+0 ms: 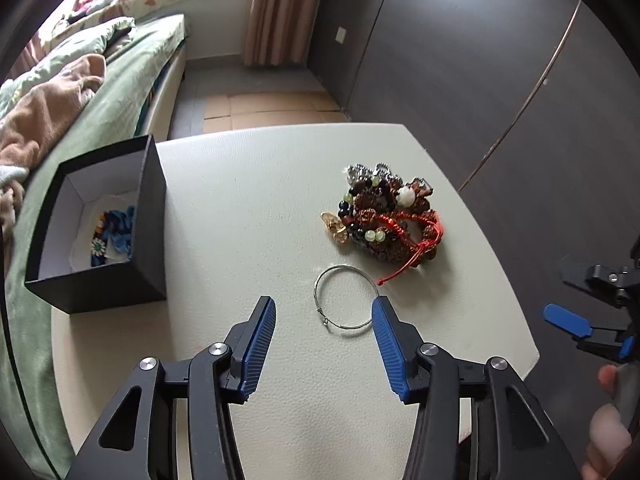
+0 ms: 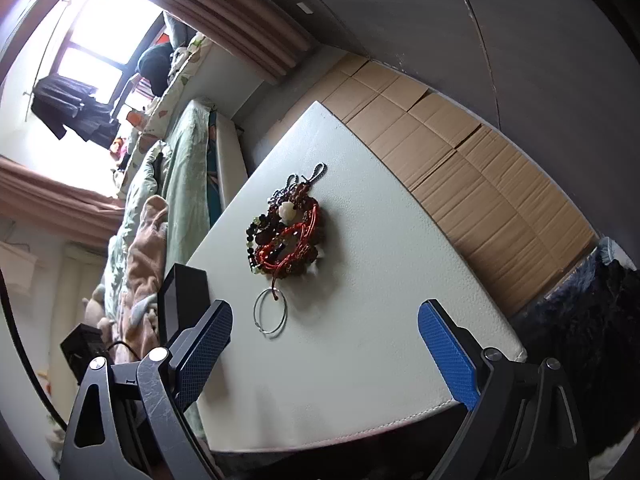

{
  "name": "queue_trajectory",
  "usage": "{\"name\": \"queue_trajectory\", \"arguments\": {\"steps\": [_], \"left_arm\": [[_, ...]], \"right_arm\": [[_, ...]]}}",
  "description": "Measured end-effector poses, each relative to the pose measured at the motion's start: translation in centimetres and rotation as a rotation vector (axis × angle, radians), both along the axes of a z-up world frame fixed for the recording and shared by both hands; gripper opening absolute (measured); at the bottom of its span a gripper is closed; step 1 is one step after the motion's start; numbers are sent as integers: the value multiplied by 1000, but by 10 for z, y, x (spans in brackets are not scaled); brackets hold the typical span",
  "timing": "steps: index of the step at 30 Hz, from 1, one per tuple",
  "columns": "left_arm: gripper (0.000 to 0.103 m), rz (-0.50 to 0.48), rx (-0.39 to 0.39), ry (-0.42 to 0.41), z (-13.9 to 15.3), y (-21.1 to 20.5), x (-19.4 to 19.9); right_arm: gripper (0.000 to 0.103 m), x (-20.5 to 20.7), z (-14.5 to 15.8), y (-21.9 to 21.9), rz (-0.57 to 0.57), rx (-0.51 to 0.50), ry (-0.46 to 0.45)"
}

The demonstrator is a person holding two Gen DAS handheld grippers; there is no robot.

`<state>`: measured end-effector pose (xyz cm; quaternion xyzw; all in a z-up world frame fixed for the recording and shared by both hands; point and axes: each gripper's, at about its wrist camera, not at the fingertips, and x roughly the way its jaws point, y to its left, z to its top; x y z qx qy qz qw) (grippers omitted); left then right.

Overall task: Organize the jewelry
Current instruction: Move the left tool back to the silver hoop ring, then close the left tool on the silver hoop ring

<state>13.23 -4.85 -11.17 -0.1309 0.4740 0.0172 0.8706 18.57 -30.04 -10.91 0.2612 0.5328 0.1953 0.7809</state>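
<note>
A pile of beaded bracelets with red cord lies on the white table; it also shows in the right wrist view. A thin silver bangle lies in front of the pile, also in the right wrist view. A black open box at the table's left holds blue and floral jewelry. My left gripper is open and empty, just short of the bangle. My right gripper is open and empty over the table's near edge; it appears at the left wrist view's right edge.
A bed with green bedding runs along the table's left side. Flattened cardboard covers the floor beyond the table. A dark wardrobe wall stands at the right. The black box shows edge-on in the right wrist view.
</note>
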Motion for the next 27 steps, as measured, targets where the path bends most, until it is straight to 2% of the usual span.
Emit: {"name": "queue_trajectory", "arguments": {"steps": [5,8,11,15,18,22,27], "left_arm": [[51,15,47,29,-11,-10,10],[42,20,80,69,-23,-15,15],[41,6,96,92,-32,-21,16],[39,-14,160,80,-34,-29,14],[12,-30,140,74,-33,-28,11],[4,-34,122,69,-31,-26,9],[1,-30,75,50,-23,-19,8]], "right_arm": [[95,3,0,-3,-11,-26,-19],[94,4,-1,-1,-6,-37,-21],[94,3,1,5,9,-57,-31],[94,2,4,7,14,-78,-50],[94,3,1,6,12,-83,-39],[94,3,0,9,15,-100,-38],[94,4,-2,12,22,-114,-33]]}}
